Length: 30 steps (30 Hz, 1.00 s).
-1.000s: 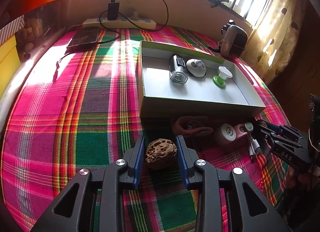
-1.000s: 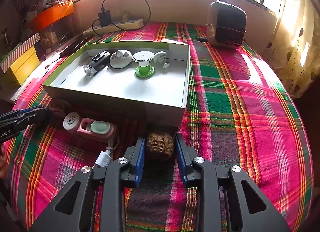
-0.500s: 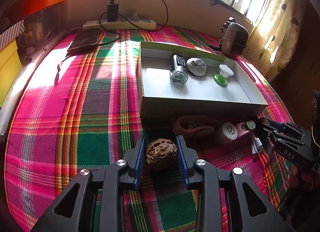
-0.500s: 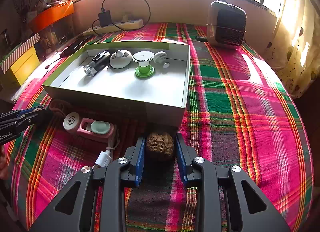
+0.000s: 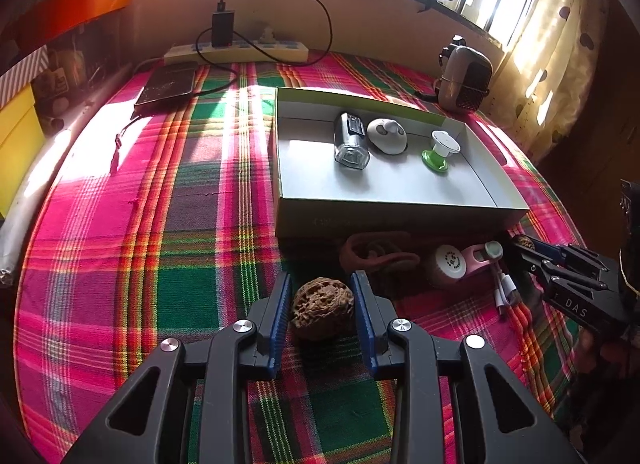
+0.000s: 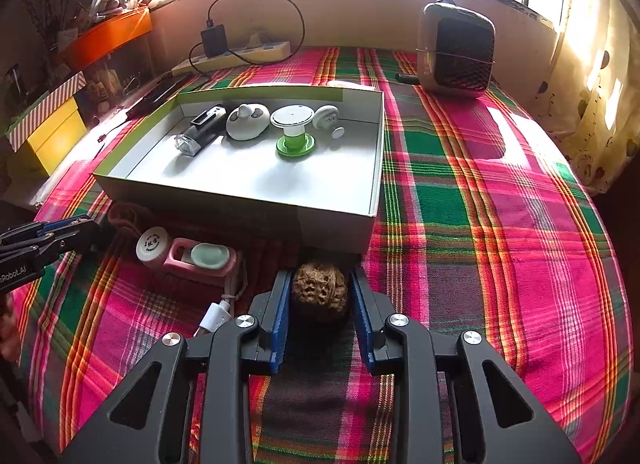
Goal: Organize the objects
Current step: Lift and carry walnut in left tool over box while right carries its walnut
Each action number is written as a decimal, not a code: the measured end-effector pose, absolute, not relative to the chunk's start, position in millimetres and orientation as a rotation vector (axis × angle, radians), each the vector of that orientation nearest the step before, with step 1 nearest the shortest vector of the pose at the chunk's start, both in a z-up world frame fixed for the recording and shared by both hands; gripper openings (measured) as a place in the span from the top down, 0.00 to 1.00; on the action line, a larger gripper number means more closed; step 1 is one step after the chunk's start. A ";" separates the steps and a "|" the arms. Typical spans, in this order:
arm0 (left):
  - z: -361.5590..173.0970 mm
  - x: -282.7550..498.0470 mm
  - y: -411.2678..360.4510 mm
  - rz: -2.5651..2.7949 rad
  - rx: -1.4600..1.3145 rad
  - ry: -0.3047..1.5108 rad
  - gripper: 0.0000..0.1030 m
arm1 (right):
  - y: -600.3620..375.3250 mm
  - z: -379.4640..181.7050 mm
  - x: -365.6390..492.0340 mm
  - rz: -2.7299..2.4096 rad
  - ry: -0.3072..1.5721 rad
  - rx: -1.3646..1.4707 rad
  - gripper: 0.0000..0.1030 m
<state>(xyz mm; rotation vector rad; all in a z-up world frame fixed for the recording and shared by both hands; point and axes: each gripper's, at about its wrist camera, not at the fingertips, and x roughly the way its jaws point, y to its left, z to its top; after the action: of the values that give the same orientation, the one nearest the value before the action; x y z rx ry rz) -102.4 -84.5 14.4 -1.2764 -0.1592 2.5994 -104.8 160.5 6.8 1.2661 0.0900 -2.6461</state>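
Observation:
In the left wrist view a wrinkled brown walnut (image 5: 322,310) sits between the blue pads of my left gripper (image 5: 321,287), which is shut on it just in front of the box. The right wrist view shows a second walnut (image 6: 319,292) clamped in my right gripper (image 6: 320,276), close to the near right corner of the box. The shallow white box (image 6: 240,200) with a green rim holds a flashlight (image 6: 200,132), a white oval device (image 6: 248,122), a green-and-white spool (image 6: 294,130) and a small white round piece (image 6: 326,118). Each gripper shows in the other's view: right gripper (image 5: 522,250), left gripper (image 6: 90,233).
On the plaid cloth before the box lie a brown strap (image 5: 376,254), a white round tin (image 6: 152,246), a pink case (image 6: 202,260) and a white cable plug (image 6: 216,316). A small heater (image 6: 456,48), a power strip (image 5: 240,50) and a dark tablet (image 5: 168,84) sit farther back.
The left gripper's pads have drawn slightly closer onto the walnut. The right gripper and its walnut have not moved.

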 end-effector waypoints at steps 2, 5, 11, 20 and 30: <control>16.0 -101.4 -84.7 2.596 -1.275 -0.168 0.73 | 160.1 9.4 -104.0 -2.646 0.088 1.254 0.71; 21.8 -98.9 -84.2 2.604 -1.256 -0.169 0.73 | 160.2 13.8 -102.4 -2.645 0.082 1.234 0.71; 39.8 -95.8 -82.0 2.620 -1.200 -0.150 0.73 | 160.3 26.1 -97.7 -2.625 0.064 1.188 0.71; 49.6 -110.6 -78.3 2.613 -1.180 -0.157 0.73 | 159.6 44.0 -102.9 -2.636 0.065 1.123 0.71; 59.5 -138.5 -73.2 2.614 -1.152 -0.155 0.73 | 165.3 51.9 -125.5 -2.658 0.043 1.091 0.71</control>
<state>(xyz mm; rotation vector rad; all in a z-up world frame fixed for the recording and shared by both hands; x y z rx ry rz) -138.5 -73.2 59.5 -1.1524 -0.1550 2.6139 -125.5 165.3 51.9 1.0914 0.0433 -2.6579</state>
